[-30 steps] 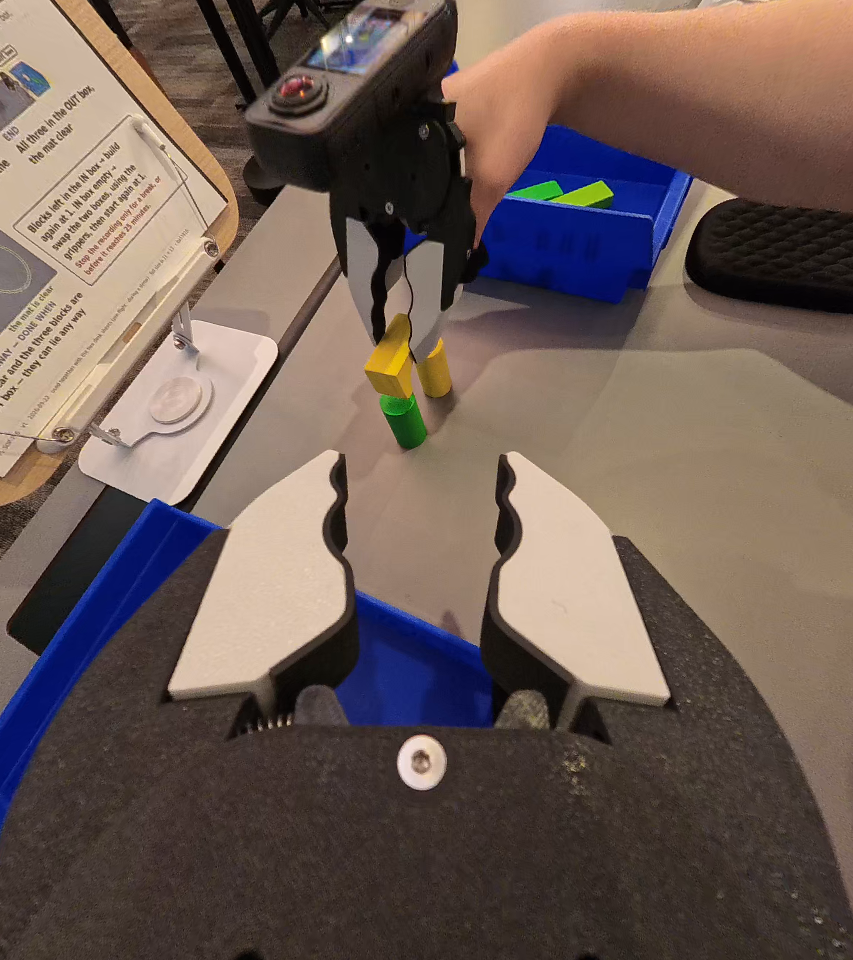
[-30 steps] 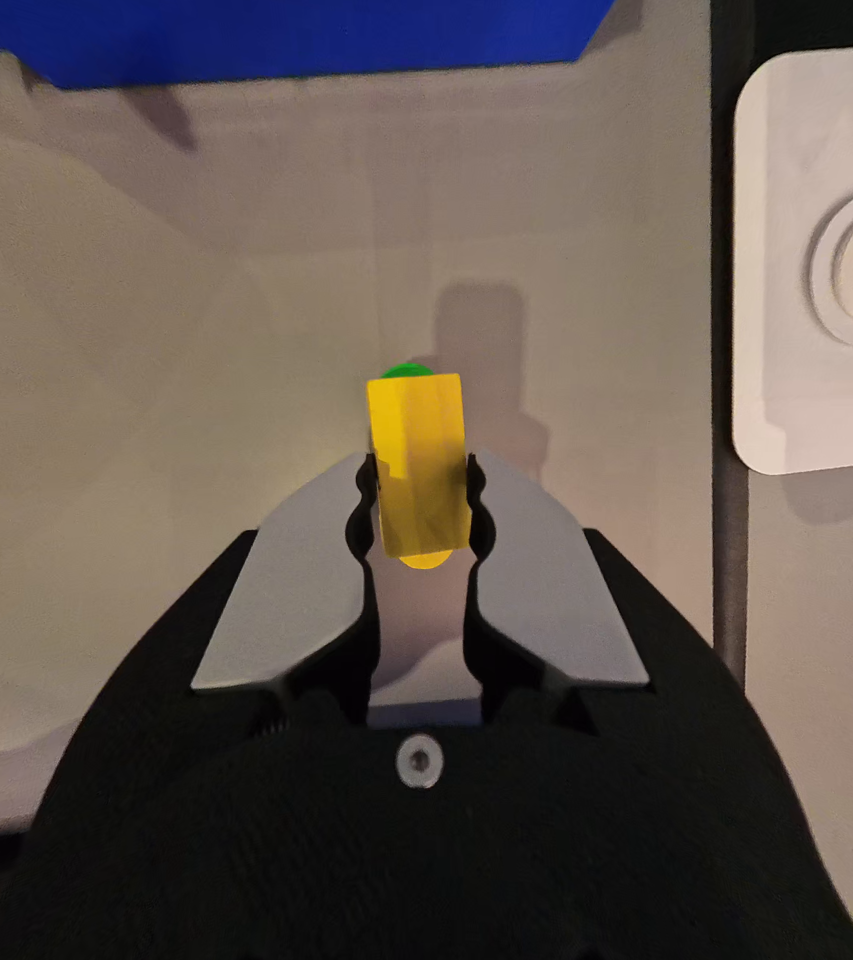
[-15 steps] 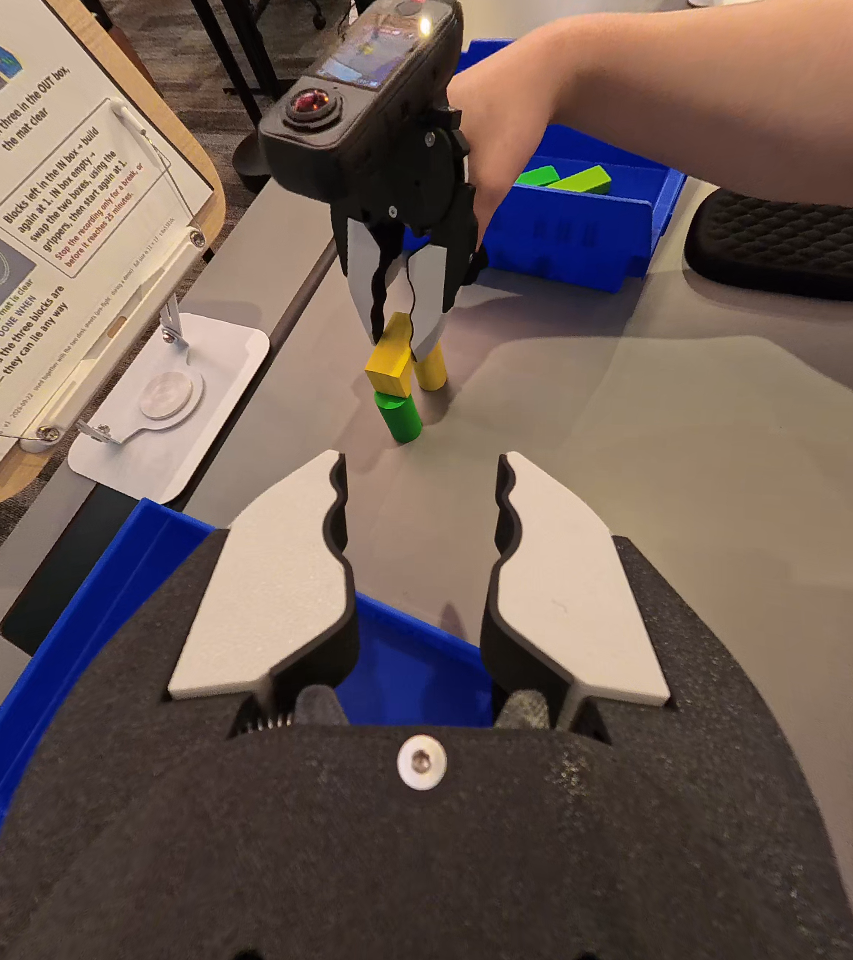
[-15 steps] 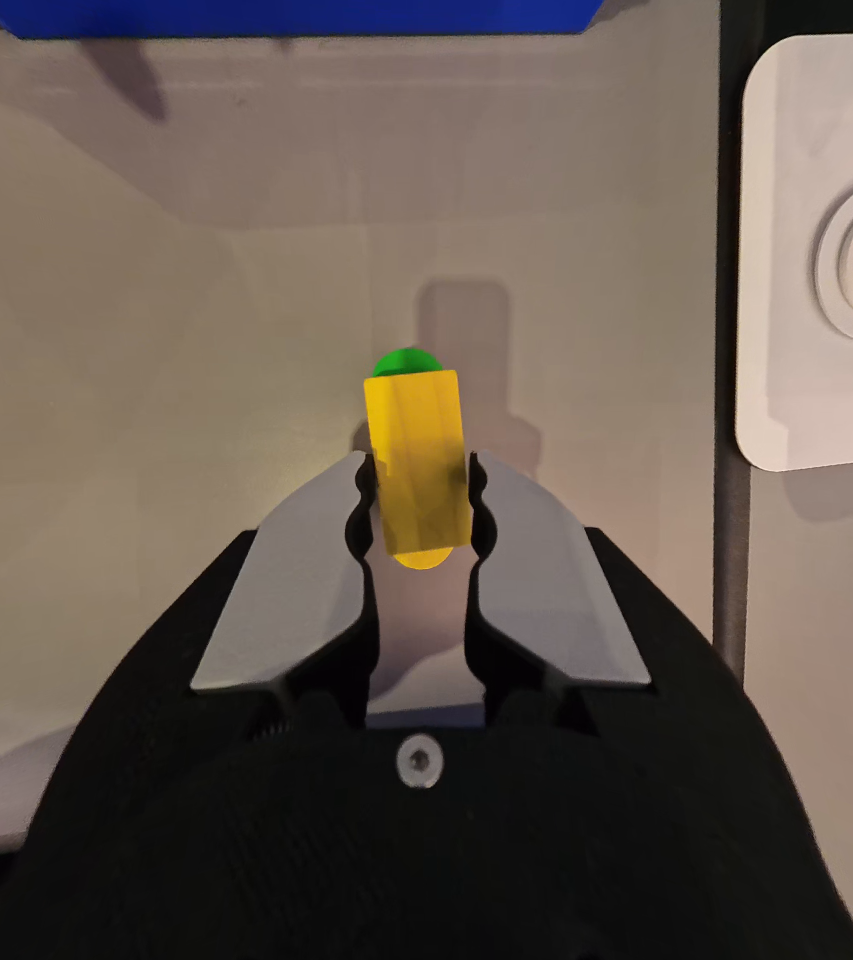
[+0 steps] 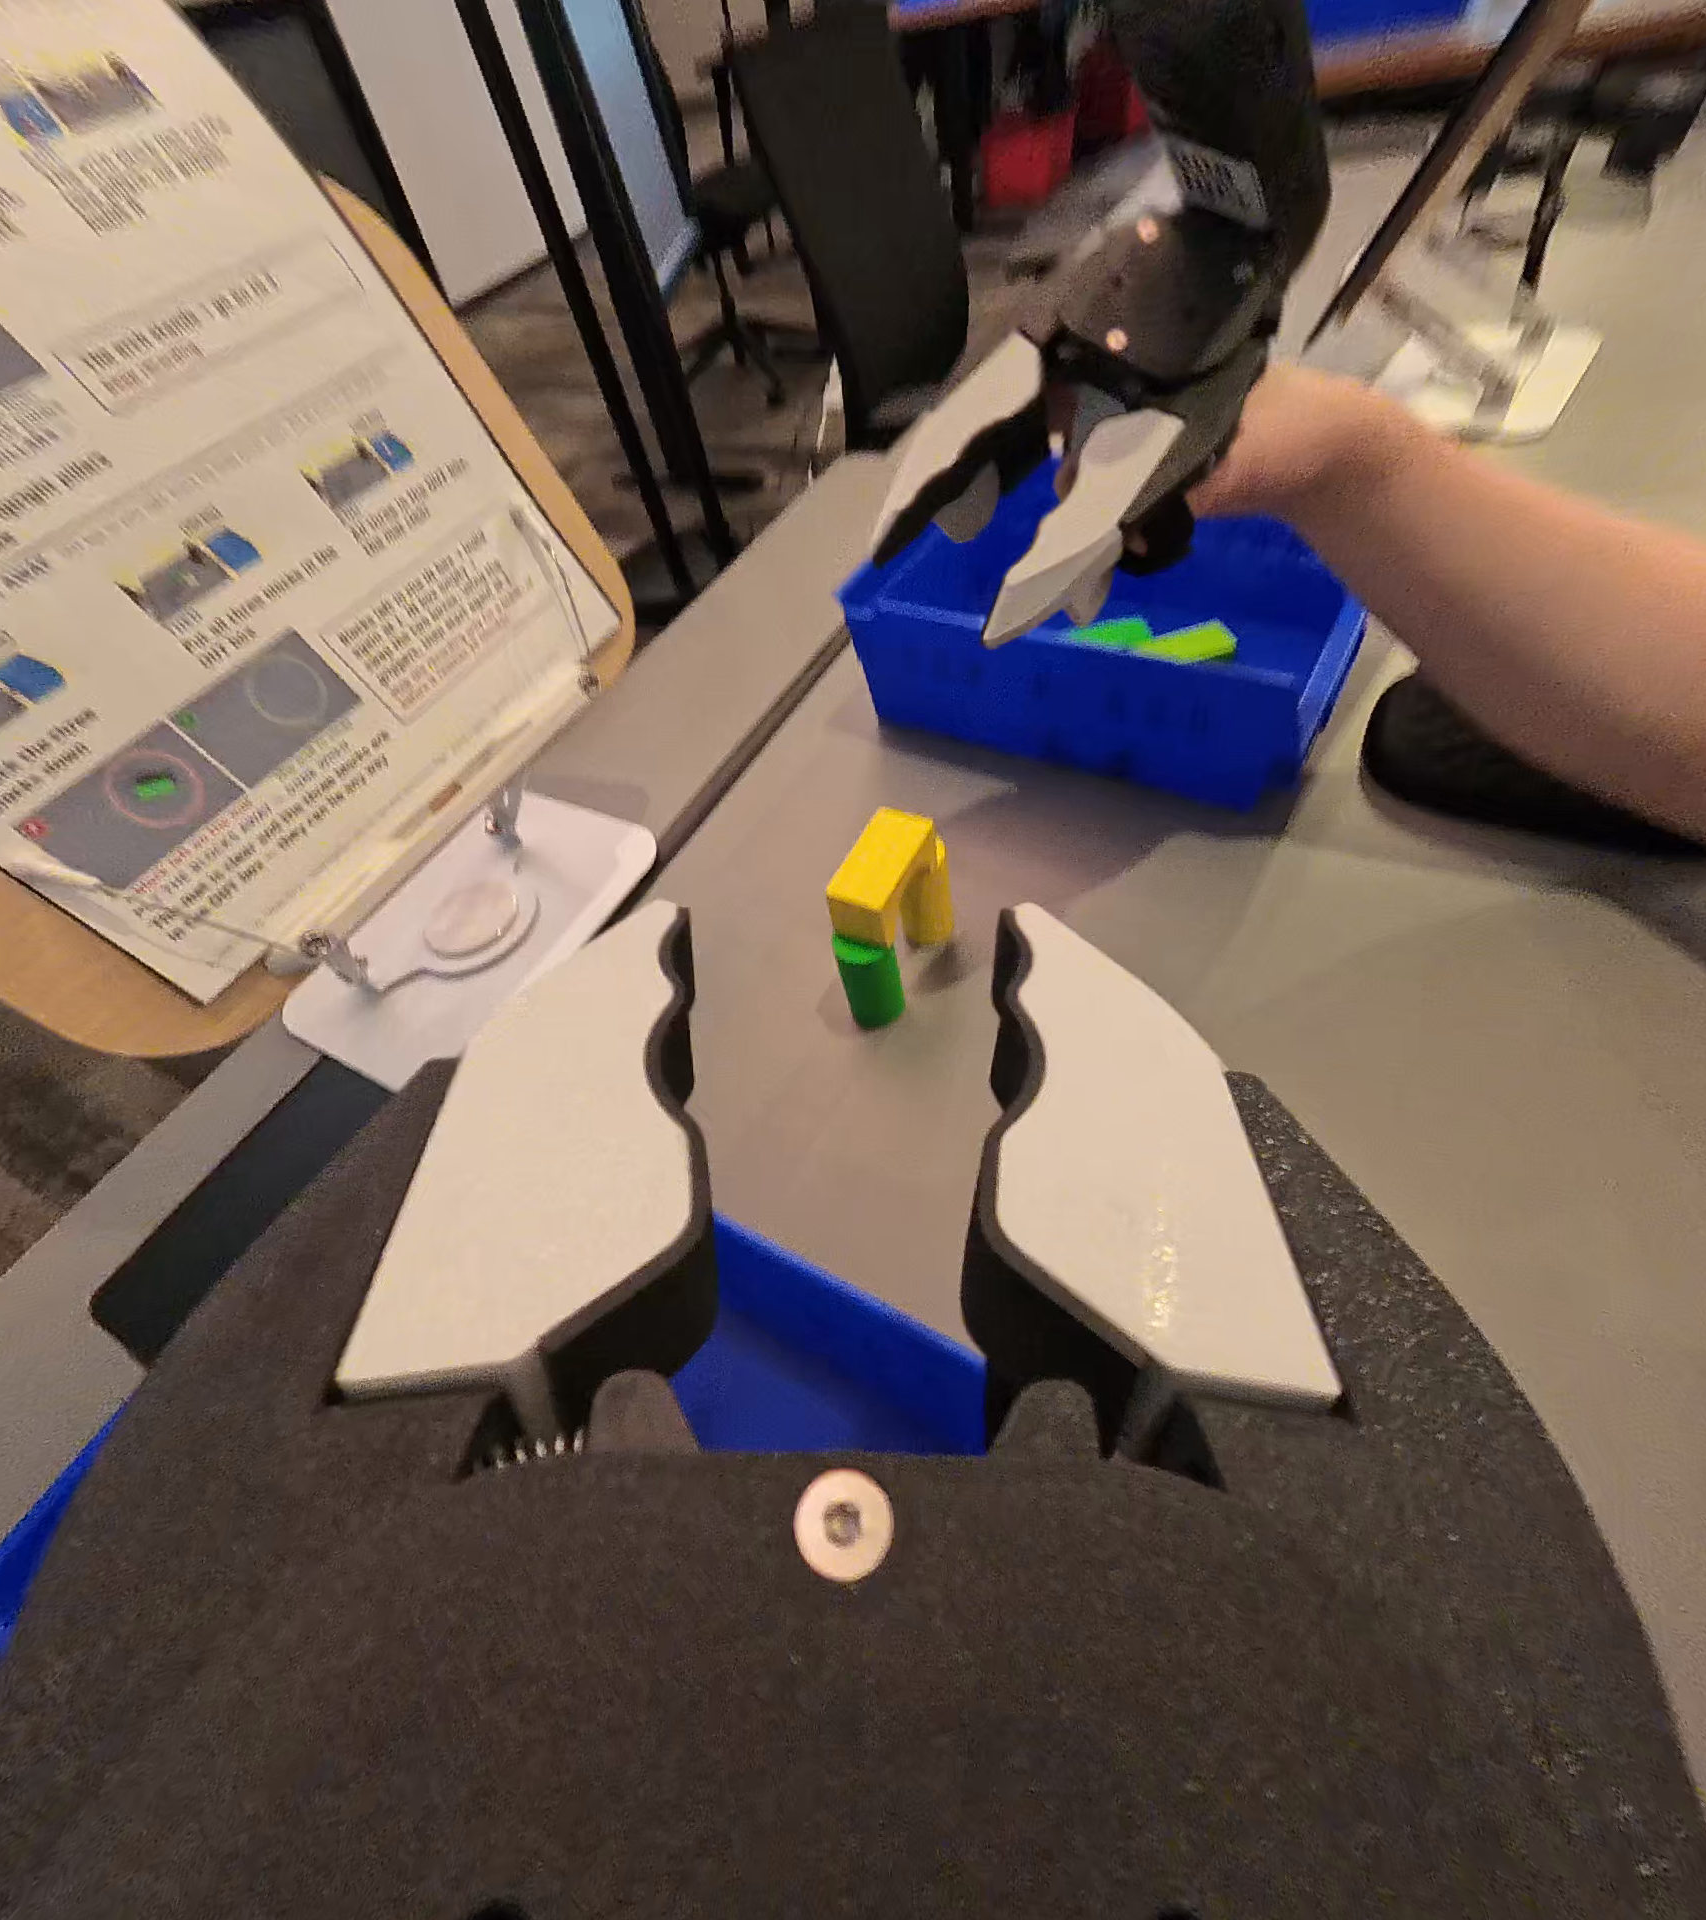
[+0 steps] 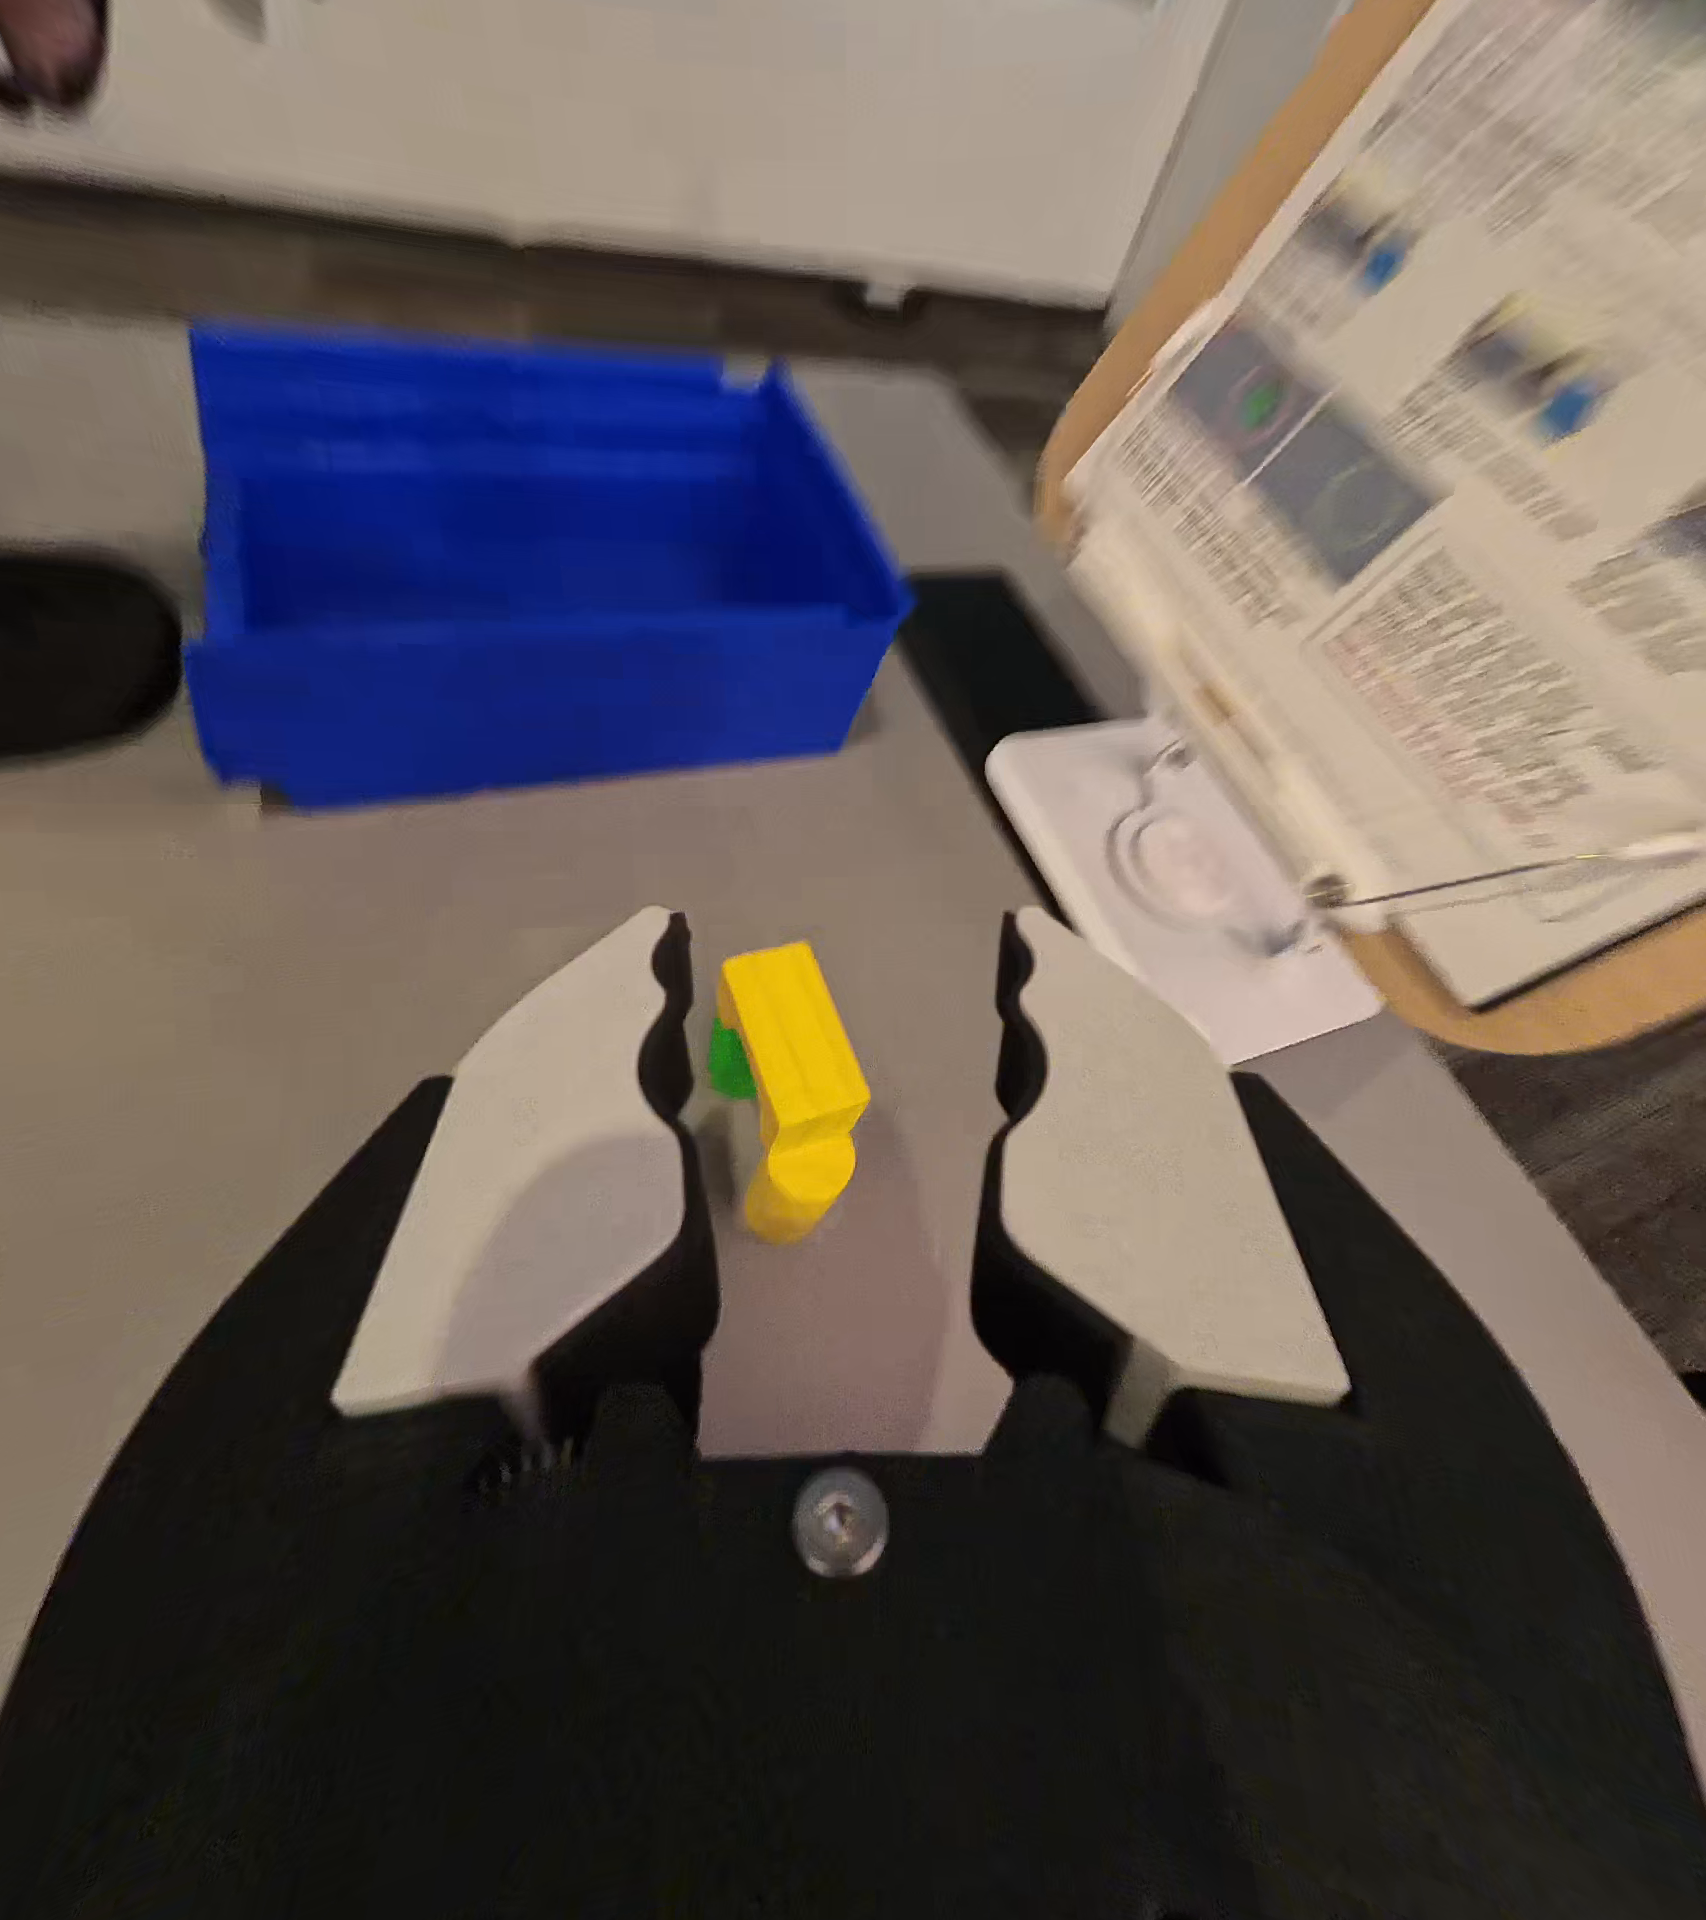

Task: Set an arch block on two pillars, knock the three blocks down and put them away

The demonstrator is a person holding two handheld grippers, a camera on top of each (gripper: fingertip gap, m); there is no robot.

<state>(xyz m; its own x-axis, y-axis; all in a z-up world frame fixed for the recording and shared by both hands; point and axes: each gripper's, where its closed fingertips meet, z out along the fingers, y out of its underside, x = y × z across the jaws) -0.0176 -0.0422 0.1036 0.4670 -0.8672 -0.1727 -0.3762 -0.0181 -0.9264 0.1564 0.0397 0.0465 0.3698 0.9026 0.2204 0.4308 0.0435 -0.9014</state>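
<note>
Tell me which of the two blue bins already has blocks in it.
The blue bin beyond the arch, under the right gripper, holds green blocks. The other blue bin looks empty.

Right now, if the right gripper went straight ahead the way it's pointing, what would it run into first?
Most likely the yellow arch block, which sits between the open right gripper jaws on the yellow pillar and green pillar. Depth is unclear, so it might pass just above. The blue bin lies farther on, to the left.

Yellow arch block (image 6: 795, 1049) rests on two pillars between the right gripper's (image 6: 844, 935) spread fingers (image 6: 558, 1153).
</note>
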